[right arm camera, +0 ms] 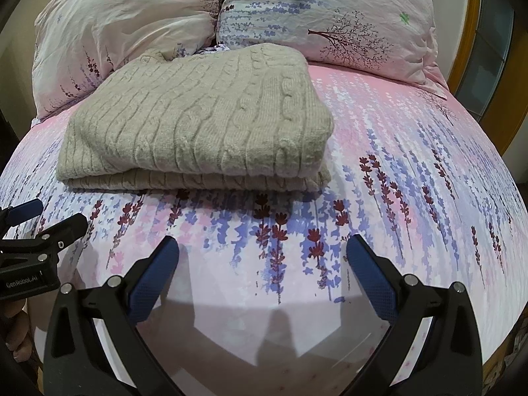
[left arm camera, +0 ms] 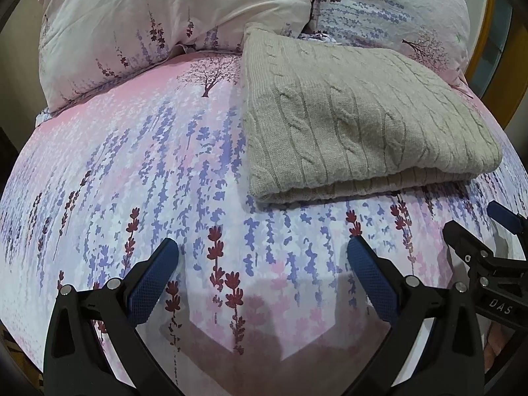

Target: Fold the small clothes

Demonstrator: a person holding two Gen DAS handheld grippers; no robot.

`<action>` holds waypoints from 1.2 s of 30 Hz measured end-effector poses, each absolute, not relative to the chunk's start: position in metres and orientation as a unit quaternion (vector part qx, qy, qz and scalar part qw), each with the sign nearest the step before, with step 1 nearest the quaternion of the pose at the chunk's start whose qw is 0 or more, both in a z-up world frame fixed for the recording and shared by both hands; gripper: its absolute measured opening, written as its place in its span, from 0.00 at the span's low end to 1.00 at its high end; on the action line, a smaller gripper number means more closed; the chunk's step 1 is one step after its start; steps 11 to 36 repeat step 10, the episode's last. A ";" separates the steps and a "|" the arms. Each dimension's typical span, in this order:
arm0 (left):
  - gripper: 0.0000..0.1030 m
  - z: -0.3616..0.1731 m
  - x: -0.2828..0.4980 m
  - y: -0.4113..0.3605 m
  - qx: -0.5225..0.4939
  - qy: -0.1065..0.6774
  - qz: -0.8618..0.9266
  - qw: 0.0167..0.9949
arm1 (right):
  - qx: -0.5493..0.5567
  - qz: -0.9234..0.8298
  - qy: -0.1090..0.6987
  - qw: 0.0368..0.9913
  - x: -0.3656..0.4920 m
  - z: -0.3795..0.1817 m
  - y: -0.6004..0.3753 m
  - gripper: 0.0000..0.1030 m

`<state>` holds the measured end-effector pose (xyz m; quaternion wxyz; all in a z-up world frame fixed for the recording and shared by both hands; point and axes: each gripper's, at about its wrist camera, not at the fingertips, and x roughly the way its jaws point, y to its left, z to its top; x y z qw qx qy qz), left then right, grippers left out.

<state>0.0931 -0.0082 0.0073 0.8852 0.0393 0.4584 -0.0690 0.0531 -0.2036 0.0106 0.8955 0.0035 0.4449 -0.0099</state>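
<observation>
A beige cable-knit sweater [left arm camera: 356,122] lies folded in a thick rectangle on the floral bed sheet [left arm camera: 138,171], just below the pillows. It also shows in the right wrist view [right arm camera: 198,125]. My left gripper [left arm camera: 262,250] is open and empty, hovering over the sheet in front of the sweater, to its left. My right gripper [right arm camera: 262,247] is open and empty, in front of the sweater's right part. Each gripper shows at the edge of the other's view: the right one [left arm camera: 475,227] and the left one [right arm camera: 49,217].
Two floral pillows [left arm camera: 158,19] [right arm camera: 330,16] lean at the head of the bed behind the sweater. A wooden frame [right arm camera: 475,49] stands at the right. The sheet [right arm camera: 412,181] spreads to the right of the sweater.
</observation>
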 end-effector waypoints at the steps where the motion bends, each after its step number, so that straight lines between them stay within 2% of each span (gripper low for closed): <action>1: 0.99 0.007 0.093 -0.008 0.039 0.458 -0.069 0.886 | 0.003 -0.010 0.445 0.896 0.053 0.011 -0.204 0.98; 36: 0.99 0.007 0.091 -0.008 0.040 0.454 -0.069 0.887 | 0.003 -0.010 0.445 0.895 0.053 0.011 -0.203 0.98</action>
